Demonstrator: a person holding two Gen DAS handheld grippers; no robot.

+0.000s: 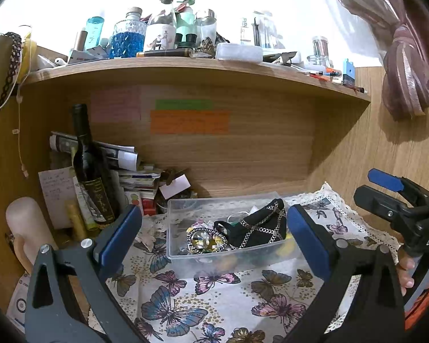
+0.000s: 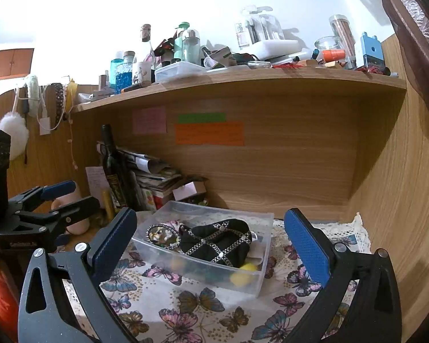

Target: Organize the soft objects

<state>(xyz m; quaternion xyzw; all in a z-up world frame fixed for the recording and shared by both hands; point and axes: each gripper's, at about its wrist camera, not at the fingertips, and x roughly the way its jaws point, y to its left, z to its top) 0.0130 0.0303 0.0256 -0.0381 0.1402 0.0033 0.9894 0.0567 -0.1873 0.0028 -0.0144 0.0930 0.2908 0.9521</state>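
A clear plastic box (image 1: pixel 186 254) (image 2: pixel 260 280) sits on a butterfly-print cloth (image 1: pixel 214 308) (image 2: pixel 186 311) in a wooden desk nook. Inside it lie a black soft pouch with silver chain trim (image 1: pixel 260 228) (image 2: pixel 220 241), a round beaded piece (image 1: pixel 206 238) (image 2: pixel 161 235) and yellow soft balls (image 2: pixel 238 278). My left gripper (image 1: pixel 214 237) is open and empty, its blue pads flanking the box from the near side. My right gripper (image 2: pixel 210 243) is open and empty, also in front of the box. Each gripper shows in the other's view, the right one (image 1: pixel 386 188) and the left one (image 2: pixel 63 194).
A dark wine bottle (image 1: pixel 90 168) (image 2: pixel 115 171), stacked papers (image 1: pixel 128 165) and a pale candle (image 1: pixel 25 223) stand at the left of the nook. A cluttered shelf (image 1: pixel 186 68) (image 2: pixel 243 77) runs overhead. A wooden side wall (image 2: pixel 400 200) closes the right.
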